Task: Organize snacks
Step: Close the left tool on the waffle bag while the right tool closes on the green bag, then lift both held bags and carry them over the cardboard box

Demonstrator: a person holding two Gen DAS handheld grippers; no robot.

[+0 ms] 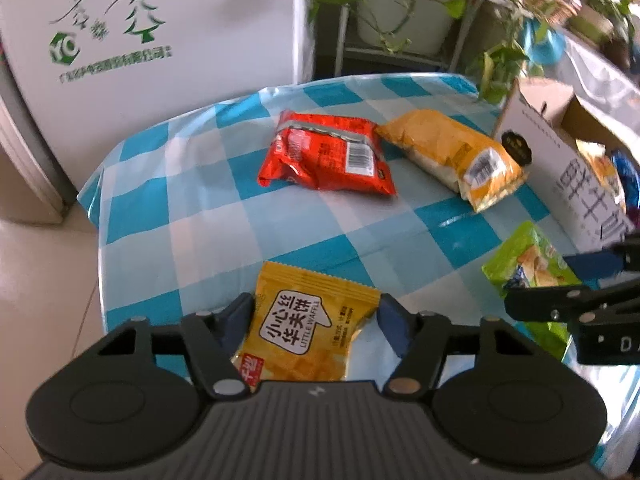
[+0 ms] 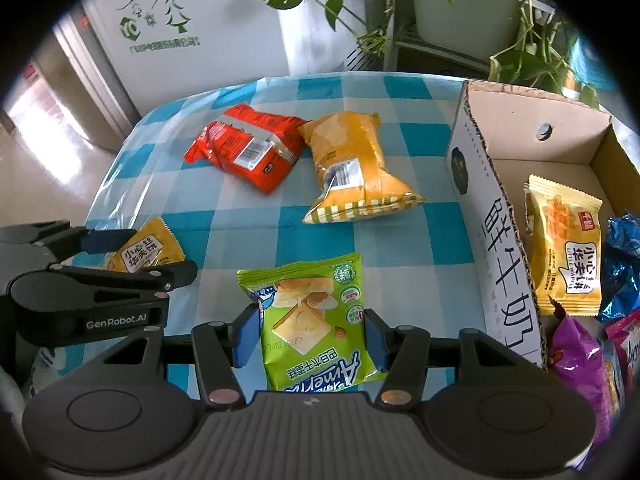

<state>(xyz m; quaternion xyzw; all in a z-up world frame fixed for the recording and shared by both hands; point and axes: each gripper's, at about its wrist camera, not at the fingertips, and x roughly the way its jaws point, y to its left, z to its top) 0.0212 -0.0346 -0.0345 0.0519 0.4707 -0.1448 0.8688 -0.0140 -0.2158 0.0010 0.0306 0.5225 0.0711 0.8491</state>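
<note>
My left gripper [image 1: 316, 320] is open around a yellow waffle packet [image 1: 308, 328] lying on the checked table; its blue pads sit on either side of it. My right gripper [image 2: 310, 334] is open around a green cracker packet [image 2: 316, 320], which also shows in the left wrist view [image 1: 528, 264]. A red snack bag [image 1: 324, 156] and a yellow-orange snack bag [image 1: 452, 152] lie side by side farther back. They also show in the right wrist view as the red bag [image 2: 248, 148] and the yellow-orange bag [image 2: 352, 168].
An open cardboard box [image 2: 500, 216] stands at the table's right, holding another yellow waffle packet [image 2: 564, 248] and blue, purple and pink packets. A white cabinet [image 1: 160, 28] and potted plants [image 1: 384, 4] stand behind the table. The table's left edge [image 1: 100, 216] drops to the floor.
</note>
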